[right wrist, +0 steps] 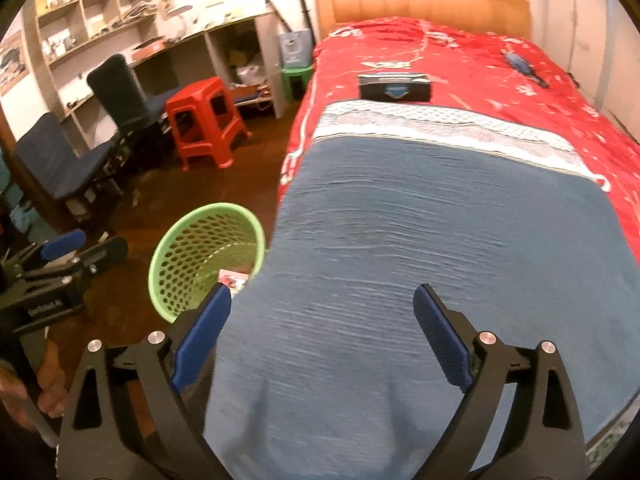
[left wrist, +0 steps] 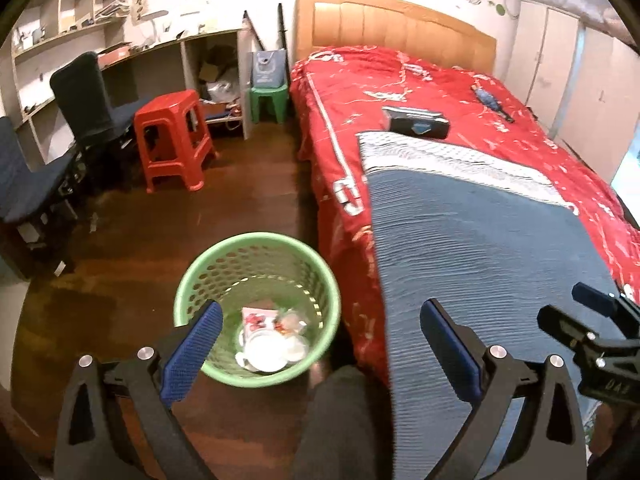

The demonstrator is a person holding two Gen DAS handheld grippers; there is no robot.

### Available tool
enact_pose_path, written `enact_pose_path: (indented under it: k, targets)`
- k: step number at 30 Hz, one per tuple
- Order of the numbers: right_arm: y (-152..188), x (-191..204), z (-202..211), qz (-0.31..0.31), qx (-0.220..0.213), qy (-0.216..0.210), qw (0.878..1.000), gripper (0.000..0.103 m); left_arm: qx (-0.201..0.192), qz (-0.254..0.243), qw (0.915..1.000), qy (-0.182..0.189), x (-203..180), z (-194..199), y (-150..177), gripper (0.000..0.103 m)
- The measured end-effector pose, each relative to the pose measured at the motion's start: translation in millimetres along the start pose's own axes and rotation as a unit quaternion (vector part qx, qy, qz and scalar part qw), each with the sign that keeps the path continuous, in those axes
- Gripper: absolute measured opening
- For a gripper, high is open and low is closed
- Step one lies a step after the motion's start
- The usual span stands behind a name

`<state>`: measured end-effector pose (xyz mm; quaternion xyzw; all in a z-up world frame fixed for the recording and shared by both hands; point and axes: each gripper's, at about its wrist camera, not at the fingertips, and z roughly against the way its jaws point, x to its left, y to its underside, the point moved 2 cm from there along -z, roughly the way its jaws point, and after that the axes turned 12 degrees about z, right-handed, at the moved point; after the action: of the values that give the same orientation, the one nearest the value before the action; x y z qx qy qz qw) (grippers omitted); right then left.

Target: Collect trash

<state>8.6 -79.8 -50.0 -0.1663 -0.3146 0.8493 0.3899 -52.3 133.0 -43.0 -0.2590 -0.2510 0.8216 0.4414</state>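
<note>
A bedroom with a dark wood floor (left wrist: 132, 248) holds a big bed (left wrist: 460, 92) under a red cover, and a blue blanket (left wrist: 492, 248) is spread over the near end of the bed.

The trash (left wrist: 272, 338) lies at the bottom of one green basket (left wrist: 200, 276). The basket stands on the floor, just beside the near corner of the bed, likely so trash picked off the bed can drop straight in. Inside are white plates or lids and some crumpled wrappers, too jumbled to count.

The left tool (left wrist: 320, 336) hangs over the basket and the bed's edge with its two blue pads far apart and nothing between them. The right tool (right wrist: 322, 316) hangs over the blue blanket, also spread wide and empty. It looks like the drop is done and both are free for more.

The blanket looks clean. Farther up the red cover lie one dark box (left wrist: 416, 122) and one small blue thing (left wrist: 490, 100), too blurry to name. Past the bed stand one red stool (left wrist: 172, 140), one green stool (left wrist: 270, 100) and two dark chairs (left wrist: 92, 96).
</note>
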Motion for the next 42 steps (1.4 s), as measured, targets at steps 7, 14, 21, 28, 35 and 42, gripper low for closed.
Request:
enact_pose_path:
  k: [7,14,21,28,35,42]
  targets:
    - [15,-17,31,-0.019,-0.020,0.023,0.999,0.093,-0.014,-0.018,0.9997,0.010,-20,16,7,0.096]
    - [23,-30,51,-0.040,-0.034,0.038,0.998,0.094,-0.029,-0.025,0.9992,0.014,-21,32,9,0.096]
    - [27,-34,58,-0.052,-0.038,0.038,0.997,0.094,-0.039,-0.024,0.9988,0.019,-21,43,14,0.096]
    - [26,-33,60,-0.053,-0.039,0.038,0.997,0.094,-0.044,-0.031,0.9984,0.015,-25,44,16,0.096]
    - [25,-34,61,-0.052,-0.041,0.038,0.997,0.094,-0.045,-0.028,0.9985,0.013,-25,43,17,0.096]
    - [25,-32,61,-0.049,-0.041,0.038,0.997,0.094,-0.045,-0.027,0.9985,0.013,-23,42,17,0.096]
